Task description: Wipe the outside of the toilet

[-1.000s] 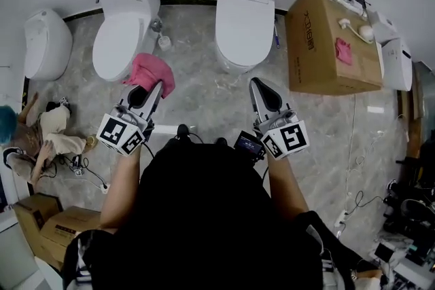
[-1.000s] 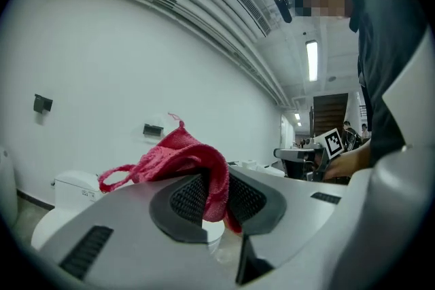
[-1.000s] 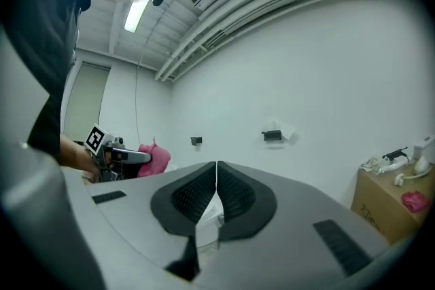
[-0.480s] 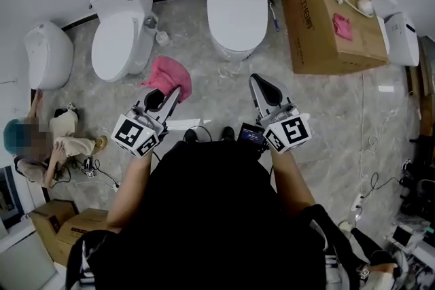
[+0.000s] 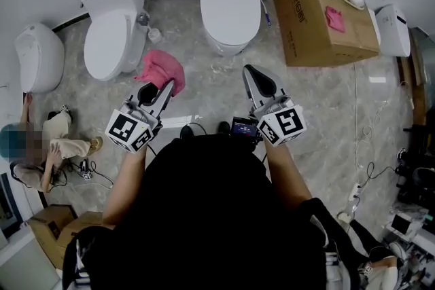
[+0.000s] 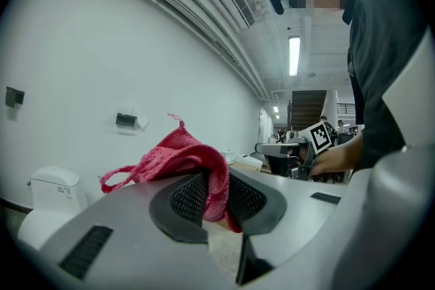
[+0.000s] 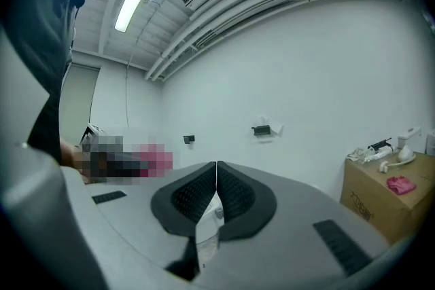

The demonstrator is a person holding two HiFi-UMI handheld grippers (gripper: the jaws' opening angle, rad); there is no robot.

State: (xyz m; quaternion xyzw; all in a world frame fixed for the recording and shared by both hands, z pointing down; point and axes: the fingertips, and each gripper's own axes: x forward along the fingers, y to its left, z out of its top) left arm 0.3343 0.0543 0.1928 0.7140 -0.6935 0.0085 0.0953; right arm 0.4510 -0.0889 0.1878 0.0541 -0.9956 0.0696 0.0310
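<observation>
The pink cloth (image 5: 162, 68) hangs bunched from my left gripper (image 5: 165, 87), which is shut on it above the marble floor. In the left gripper view the red-pink cloth (image 6: 178, 154) is pinched between the ribbed pads and folds over the left one. My right gripper (image 5: 251, 70) is shut with nothing in it; its pads meet at the tip (image 7: 216, 176). A white toilet with a flat lid (image 5: 229, 5) stands against the wall straight ahead, beyond both grippers. A rounder white toilet (image 5: 110, 27) stands to its left, just past the cloth.
A third white fixture (image 5: 37, 58) sits at the far left. A cardboard box (image 5: 326, 10) at the right carries a second pink cloth (image 5: 334, 18) and small parts. A person crouches on the floor at the left (image 5: 47, 146). Cables run along the right side.
The toilets have shifted left and the flat-lid toilet now lies ahead between the grippers. My left gripper has carried the cloth a little to the right. The right gripper stays shut.
</observation>
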